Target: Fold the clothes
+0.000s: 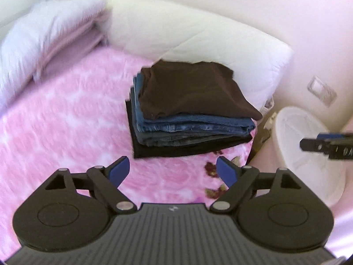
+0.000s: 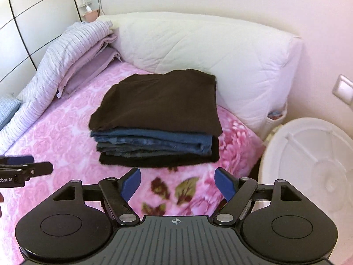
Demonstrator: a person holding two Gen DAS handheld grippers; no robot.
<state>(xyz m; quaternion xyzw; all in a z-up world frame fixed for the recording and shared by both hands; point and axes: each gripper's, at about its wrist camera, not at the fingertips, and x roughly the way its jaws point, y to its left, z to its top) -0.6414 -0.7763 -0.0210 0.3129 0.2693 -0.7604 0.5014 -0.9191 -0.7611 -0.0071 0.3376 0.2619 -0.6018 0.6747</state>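
Both grippers, left gripper [image 1: 172, 167] and right gripper [image 2: 177, 177], gaping empty, clothes stack [image 2: 156, 119] ahead, white pillow [image 2: 198, 44] behind, white basket [image 2: 313, 172] beside bed

A pink flowered blanket [image 2: 55, 132] covers the bed. At its head a big white quilted pillow [image 2: 220, 50] leans against the wall. Left of the pillow lies a striped lilac duvet [image 2: 57, 66] over folded mauve sheets [image 2: 92, 66]. Beside the bed on the right stands a white round bin [image 2: 308, 165], with a wall switch [image 2: 343, 89] above it. Pale cupboard panels [image 2: 33, 22] fill the far left.
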